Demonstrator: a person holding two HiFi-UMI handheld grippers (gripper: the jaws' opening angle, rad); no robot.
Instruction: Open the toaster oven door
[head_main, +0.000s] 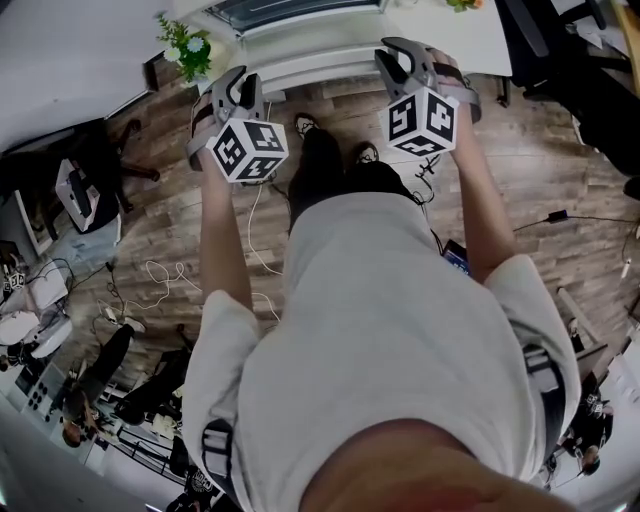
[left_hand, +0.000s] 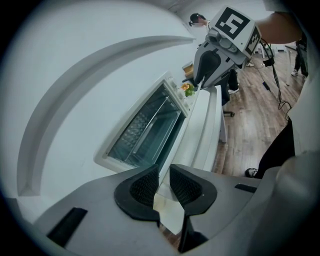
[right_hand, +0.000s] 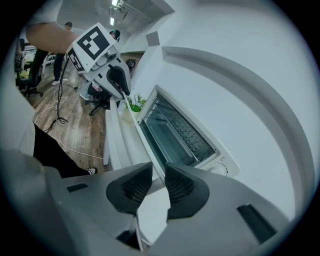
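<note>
Your left gripper is clamped on the white door handle. The gap between the pads is narrow and the handle's edge fills it. Your right gripper has the same grip on the far end of the same handle, with a white strip pinched between its pads.

In the head view both grippers sit at the top of the frame, the left one left of centre and the right one right of centre. The toaster oven is at the top centre edge, between and just beyond them, on a white table.

In the left gripper view the oven window is mid-frame and the rack shows behind the glass. The handle runs from your jaws to the upper right, where the right gripper pinches it. In the right gripper view the window sits right of centre, with a dial at its lower right.

I can't tell how far the door is open.

A small potted plant stands at the upper left of the head view, beside the oven. Wood floor lies below.
</note>
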